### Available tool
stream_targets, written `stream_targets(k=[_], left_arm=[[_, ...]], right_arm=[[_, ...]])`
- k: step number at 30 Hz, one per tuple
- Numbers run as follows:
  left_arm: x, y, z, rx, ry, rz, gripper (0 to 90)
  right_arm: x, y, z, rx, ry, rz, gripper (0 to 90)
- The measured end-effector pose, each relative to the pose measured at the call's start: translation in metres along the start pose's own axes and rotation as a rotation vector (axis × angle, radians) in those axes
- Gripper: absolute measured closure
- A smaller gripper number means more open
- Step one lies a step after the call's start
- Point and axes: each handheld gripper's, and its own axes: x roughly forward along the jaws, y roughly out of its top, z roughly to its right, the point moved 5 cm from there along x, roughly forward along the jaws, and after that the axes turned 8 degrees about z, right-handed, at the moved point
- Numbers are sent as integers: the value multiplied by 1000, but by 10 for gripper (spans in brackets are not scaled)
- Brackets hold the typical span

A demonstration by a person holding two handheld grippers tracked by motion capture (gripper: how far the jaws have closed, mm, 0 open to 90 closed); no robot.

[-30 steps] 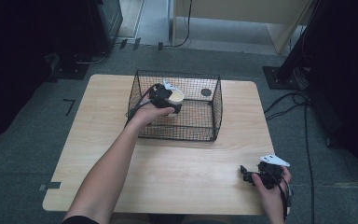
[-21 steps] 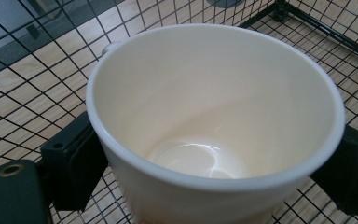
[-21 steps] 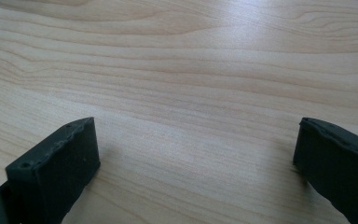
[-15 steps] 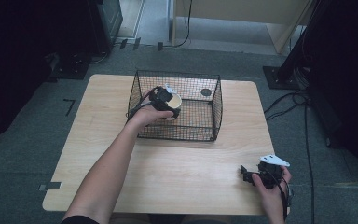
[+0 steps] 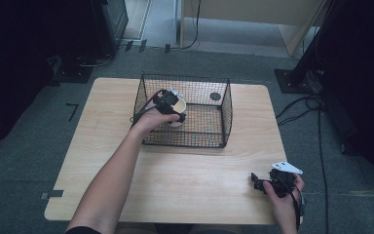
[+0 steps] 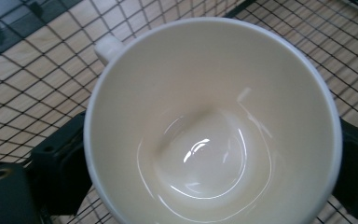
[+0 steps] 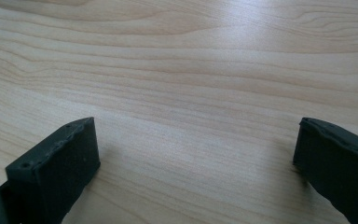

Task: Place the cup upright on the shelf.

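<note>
A cream cup (image 5: pixel 177 108) is held inside the black wire basket (image 5: pixel 224 112) near its left wall, with my left gripper (image 5: pixel 171 108) shut on it. In the left gripper view the cup (image 6: pixel 214 126) gapes toward the camera, its handle (image 6: pixel 108 47) at the upper left, both black jaws pressed against its sides, and it looks empty. My right gripper (image 5: pixel 259 183) rests low over the table's near right corner. In the right gripper view its jaws stand wide apart over bare wood (image 7: pixel 191 93) with nothing between them, and the gripper (image 7: pixel 196 158) is open.
A small dark round object (image 5: pixel 215 96) lies at the basket's far right corner. The wooden table (image 5: pixel 185 180) stands on grey carpet. Black stands and cables (image 5: pixel 316 112) sit on the floor to the right, and dark equipment at the far left.
The left gripper with the cup has shifted slightly lower and toward the basket's left wall. The right gripper has stayed still.
</note>
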Motion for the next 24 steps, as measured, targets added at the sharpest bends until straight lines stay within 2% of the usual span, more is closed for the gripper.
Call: stream_targets(k=[4, 12, 18, 24], left_arm=[[-3, 3, -2, -9, 17, 27, 30], [-17, 14, -4, -52, -3, 117, 31], [-28, 21, -8, -58, 37, 152, 57], [-40, 24, -7, -59, 40, 179, 59]], right_arm=[[0, 0, 0, -1, 2, -1, 0], [0, 0, 0, -1, 2, -1, 0], [0, 0, 0, -1, 2, -1, 0], [0, 0, 0, -1, 2, 0, 0]])
